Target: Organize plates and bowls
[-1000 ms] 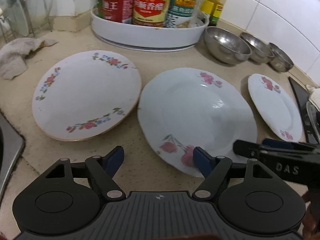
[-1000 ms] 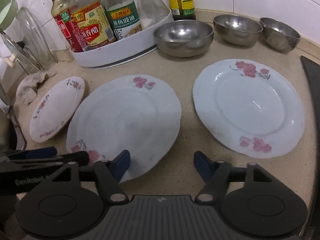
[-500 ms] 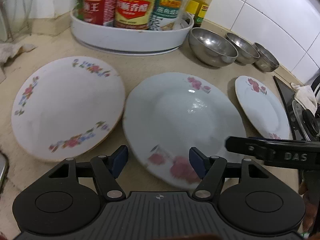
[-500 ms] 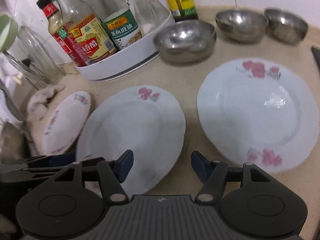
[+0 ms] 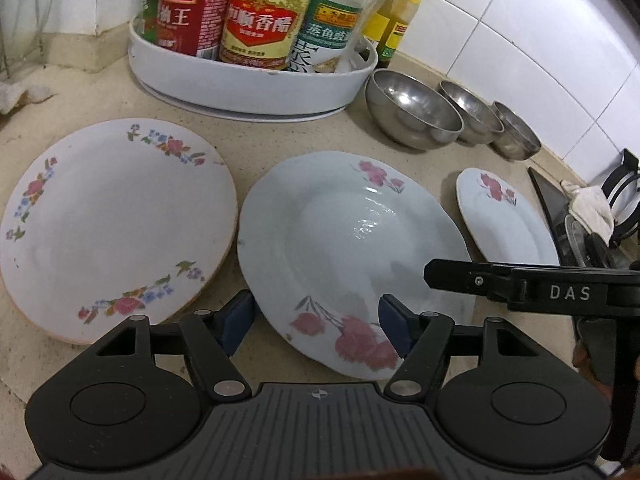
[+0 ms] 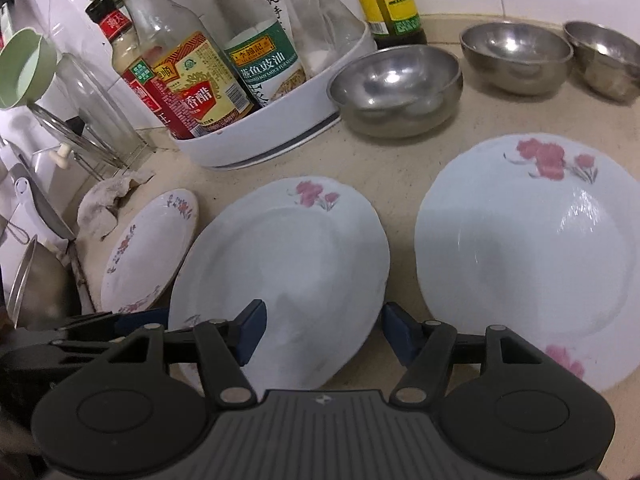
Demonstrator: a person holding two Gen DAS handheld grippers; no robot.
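Both grippers are sitting wide open, holding nothing. The left gripper (image 5: 316, 322) is now straddling the near rim of the middle plate (image 5: 348, 256) at bottom center, closer in than a second ago. The right gripper (image 6: 322, 332) is reaching over that same plate's right edge. Farther out, the floral plate (image 5: 116, 224) on the left, right plate (image 6: 532, 248) and three steel bowls (image 5: 412, 110) upper right are sitting where they were.
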